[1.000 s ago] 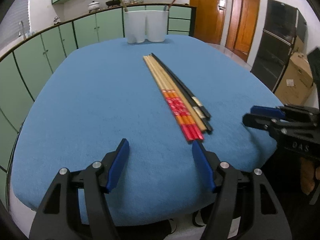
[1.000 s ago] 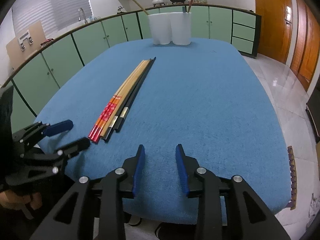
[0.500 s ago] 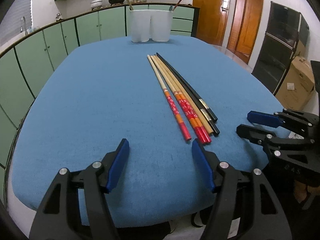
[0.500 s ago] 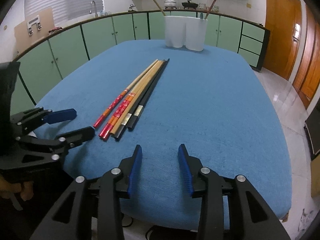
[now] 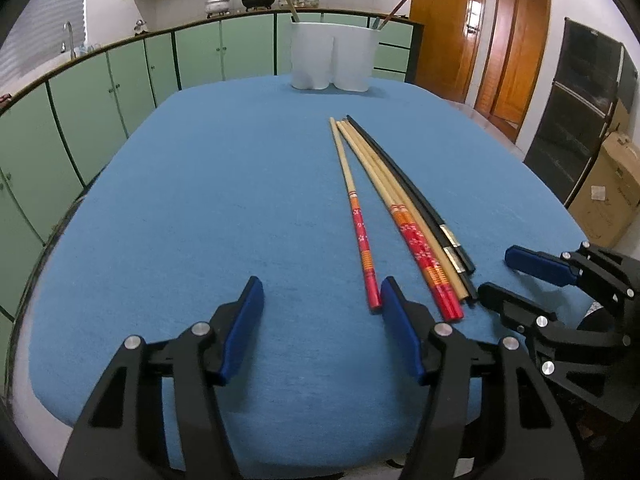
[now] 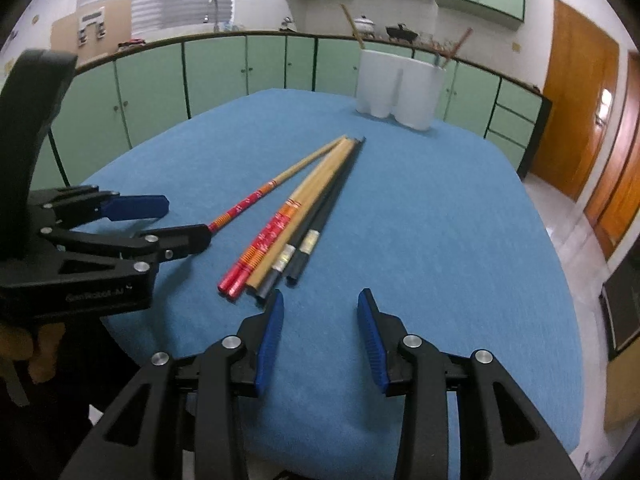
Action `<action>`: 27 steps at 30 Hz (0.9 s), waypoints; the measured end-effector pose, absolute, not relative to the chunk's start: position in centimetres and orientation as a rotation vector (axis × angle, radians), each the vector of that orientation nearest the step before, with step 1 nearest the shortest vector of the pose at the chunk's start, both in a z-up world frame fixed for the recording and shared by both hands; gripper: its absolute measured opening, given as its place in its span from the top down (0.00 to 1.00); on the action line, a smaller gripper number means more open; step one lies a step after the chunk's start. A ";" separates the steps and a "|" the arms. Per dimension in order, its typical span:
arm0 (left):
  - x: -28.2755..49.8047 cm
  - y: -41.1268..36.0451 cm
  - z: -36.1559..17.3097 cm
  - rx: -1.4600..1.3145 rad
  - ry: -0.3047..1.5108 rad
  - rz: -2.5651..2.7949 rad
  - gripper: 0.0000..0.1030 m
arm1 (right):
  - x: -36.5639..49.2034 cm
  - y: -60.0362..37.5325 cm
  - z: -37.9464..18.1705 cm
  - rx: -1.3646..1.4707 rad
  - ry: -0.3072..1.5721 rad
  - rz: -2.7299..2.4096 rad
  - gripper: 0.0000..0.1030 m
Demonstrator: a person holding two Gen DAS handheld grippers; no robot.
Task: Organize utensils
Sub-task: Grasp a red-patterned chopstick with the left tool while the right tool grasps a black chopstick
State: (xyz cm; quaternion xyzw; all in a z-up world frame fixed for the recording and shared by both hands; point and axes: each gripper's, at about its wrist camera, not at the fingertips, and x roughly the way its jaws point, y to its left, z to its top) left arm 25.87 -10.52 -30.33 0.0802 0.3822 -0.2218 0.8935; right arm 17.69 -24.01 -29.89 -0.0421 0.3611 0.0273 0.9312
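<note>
Blue cloth (image 5: 200,200) covered the table, with the chopsticks lying lengthwise on it toward the near edge. One red-handled chopstick (image 5: 358,224) lay apart to the left of the bunch, fanned out at its handle end and close to the others at its tip. The rest stayed bunched: two more red-handled chopsticks (image 5: 416,240), a plain wooden chopstick (image 6: 296,216) and two black chopsticks (image 5: 424,208) with pale bands near the handle ends, all touching or nearly so.

Left gripper (image 5: 322,296) hovered low over the near cloth, jaws wide apart and closing, nothing between the blue pads. Its right fingertip sat just beside the handle end of the separated chopstick; contact could not be told from either view, since in the right wrist view that finger covered the handle end. Right gripper (image 6: 320,308) hovered just short of the bundle's handle ends, jaws partly open, holding nothing, only cloth between the pads. Its left pad (image 6: 272,332) was near the black and wooden handle ends, not touching.

White two-compartment holder (image 5: 334,62) stood upright at the far end of the table, well apart from the chopsticks on the cloth. A wooden stick stood in its left compartment and a reddish one leaned out of the right. Green cabinets (image 5: 100,100) ran behind the table, wooden doors (image 5: 448,28) at right.
</note>
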 end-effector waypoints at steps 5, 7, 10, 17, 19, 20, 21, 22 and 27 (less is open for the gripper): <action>26.6 -9.4 -30.4 0.179 0.781 -0.437 0.41 | 18.8 -23.8 -29.9 -0.094 0.718 0.058 0.64; 27.0 -8.9 -30.4 0.177 0.780 -0.440 0.41 | 19.2 -24.1 -30.0 -0.089 0.715 0.053 0.64; 27.4 -8.6 -30.4 0.192 0.775 -0.453 0.41 | 19.8 -24.8 -30.0 -0.074 0.714 0.030 0.75; 27.8 -10.0 -30.3 0.222 0.756 -0.546 0.41 | 20.2 -25.6 -30.1 -0.071 0.708 0.014 0.79; 27.9 -10.9 -30.5 0.245 0.742 -0.560 0.43 | 20.6 -25.8 -30.1 -0.064 0.705 0.005 0.81; 28.0 -11.0 -30.6 0.242 0.740 -0.559 0.48 | 20.7 -25.9 -30.2 -0.062 0.705 -0.002 0.90; 28.2 -11.0 -30.6 0.226 0.740 -0.552 0.59 | 20.9 -26.1 -30.2 -0.061 0.704 -0.020 0.93; 28.5 -10.9 -30.6 0.212 0.743 -0.535 0.66 | 20.7 -26.1 -30.3 -0.058 0.702 -0.035 0.94; 29.3 -9.3 -30.6 0.123 0.759 -0.392 0.90 | 19.7 -28.1 -30.5 -0.026 0.692 -0.148 0.94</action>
